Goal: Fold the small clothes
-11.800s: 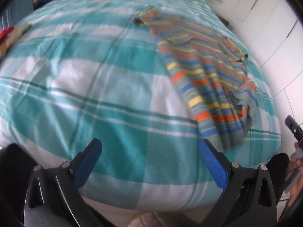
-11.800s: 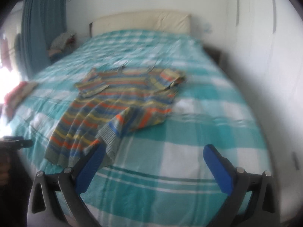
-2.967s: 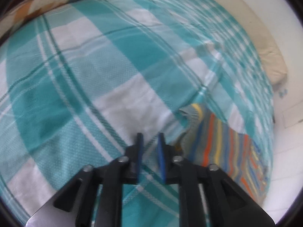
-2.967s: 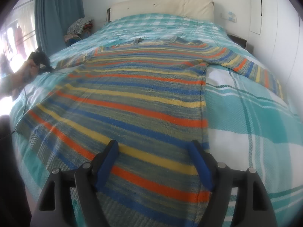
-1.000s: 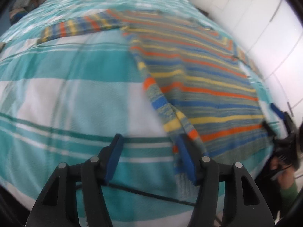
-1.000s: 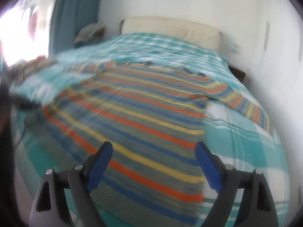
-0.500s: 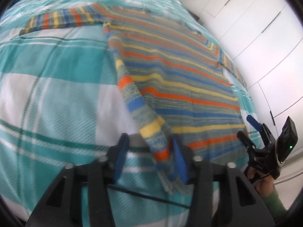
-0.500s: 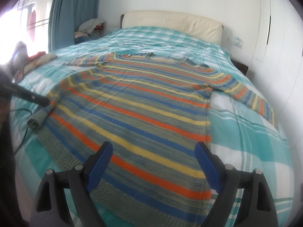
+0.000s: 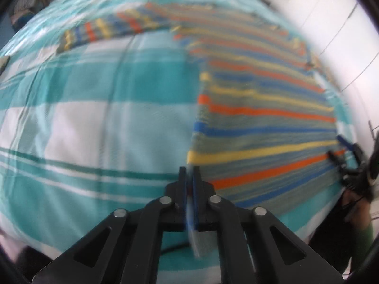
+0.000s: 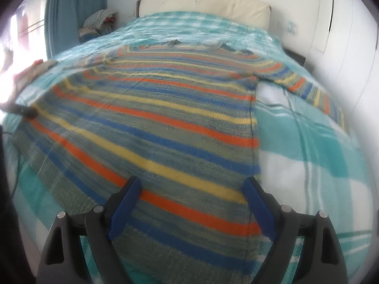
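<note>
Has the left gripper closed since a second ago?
Yes. The left gripper now pinches the striped sweater at its bottom-left corner, against the checked bedspread.

Setting: home bedroom. A bed [image 10: 308,156] fills both views, covered by a teal-and-white checked bedspread [image 9: 99,123], with a cream padded headboard [image 10: 203,6] against a plain white wall. Teal curtain [image 10: 71,11] hangs at the bright window side; a heap of folded laundry [image 10: 99,21] sits beside it. White panelled wardrobe doors [image 10: 350,54] line the other side.
</note>
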Available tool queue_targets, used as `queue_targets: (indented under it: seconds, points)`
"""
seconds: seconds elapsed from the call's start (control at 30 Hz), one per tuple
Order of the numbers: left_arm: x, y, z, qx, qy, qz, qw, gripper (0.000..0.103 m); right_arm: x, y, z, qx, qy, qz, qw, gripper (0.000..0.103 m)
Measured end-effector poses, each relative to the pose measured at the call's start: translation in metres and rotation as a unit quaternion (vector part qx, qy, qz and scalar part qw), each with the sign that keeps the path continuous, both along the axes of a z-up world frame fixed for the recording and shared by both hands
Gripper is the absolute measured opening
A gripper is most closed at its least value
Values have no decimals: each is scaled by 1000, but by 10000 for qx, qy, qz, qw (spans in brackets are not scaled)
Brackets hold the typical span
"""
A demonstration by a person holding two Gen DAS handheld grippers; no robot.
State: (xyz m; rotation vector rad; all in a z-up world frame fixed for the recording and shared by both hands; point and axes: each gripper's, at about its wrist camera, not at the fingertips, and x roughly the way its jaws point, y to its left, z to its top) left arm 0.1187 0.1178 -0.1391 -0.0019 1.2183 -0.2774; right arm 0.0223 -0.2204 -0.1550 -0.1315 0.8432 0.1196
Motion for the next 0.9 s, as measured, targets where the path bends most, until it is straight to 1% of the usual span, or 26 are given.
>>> queue_targets:
  seconds: [0.07, 0.1, 0.17, 0.23, 0.3, 0.33, 0.37, 0.4, 0.43, 0.47, 0.5, 0.53, 0.57, 0.6, 0.63, 0.67, 0.7, 0.73, 0.77, 0.83, 0.87, 0.9]
  points:
    - [4, 5, -10, 184, 154, 24, 9997, 0, 2, 2, -3, -101, 33, 2, 9999, 88]
    - [5, 6, -14, 367, 135, 35, 9992, 0, 2, 3, -4, -134, 47, -3, 9999, 89]
    - [4, 8, -11, 346, 113, 110, 9993, 0, 2, 3, -5, -145, 39, -9, 9999, 89]
    - [0, 10, -6, 389, 89, 167, 9991, 4, 1, 1, -4, -109, 27, 6, 9999, 89]
    - [-7, 17, 6, 406, -72, 350, 9985, 5, -2, -1, 0, -43, 7, 28, 10000, 89]
    - [-12, 22, 16, 323, -232, 455, 9982, 14, -4, -2, 4, -6, -33, 34, 10000, 89]
    - [-17, 25, 25, 211, -361, 512, 9978, 20, -8, -5, 10, 59, -148, 21, 9999, 88]
    - [-24, 27, 36, 14, -535, 524, 9972, 31, -12, -9, 17, 151, -275, -30, 9995, 88]
    - [-30, 24, 42, -112, -657, 503, 9965, 39, -15, -14, 24, 295, -375, -86, 9988, 88]
    - [-34, 20, 47, -225, -757, 443, 9959, 41, -16, -17, 28, 445, -419, -104, 9981, 89]
    - [-40, 12, 49, -332, -833, 281, 9956, 43, -17, -19, 32, 617, -435, -105, 9971, 89]
    - [-43, 3, 47, -332, -850, 151, 9957, 45, -17, -20, 34, 722, -416, -101, 9965, 89]
    - [-45, -6, 42, -251, -839, 32, 9962, 45, -15, -20, 33, 729, -337, -119, 9967, 89]
    - [-47, -16, 32, -52, -773, -54, 9970, 45, -14, -19, 29, 664, -248, -138, 9974, 89]
    - [-47, -24, 18, 205, -612, -87, 9979, 44, -13, -18, 23, 549, -102, -158, 9983, 89]
    - [-48, -27, 5, 390, -421, -89, 9983, 44, -10, -18, 11, 339, 220, -212, 9990, 89]
    - [-53, -25, -5, 530, -331, -73, 9980, 44, -9, -19, 2, 202, 455, -252, 9984, 89]
    - [-58, -22, -4, 535, -423, -73, 9976, 44, -12, -22, -3, 175, 540, -266, 9980, 89]
    - [-63, -19, 0, 561, -484, -71, 9972, 44, -18, -26, 1, 226, 461, -343, 9981, 88]
    - [-74, -12, 14, 694, -546, 52, 9961, 45, -24, -35, 8, 173, 429, -648, 9968, 88]
    - [-79, -11, 22, 695, -629, 97, 9956, 45, -30, -40, 14, 235, 272, -781, 9963, 88]
    - [-85, -10, 33, 613, -773, 115, 9951, 49, -35, -44, 21, 335, 69, -872, 9956, 88]
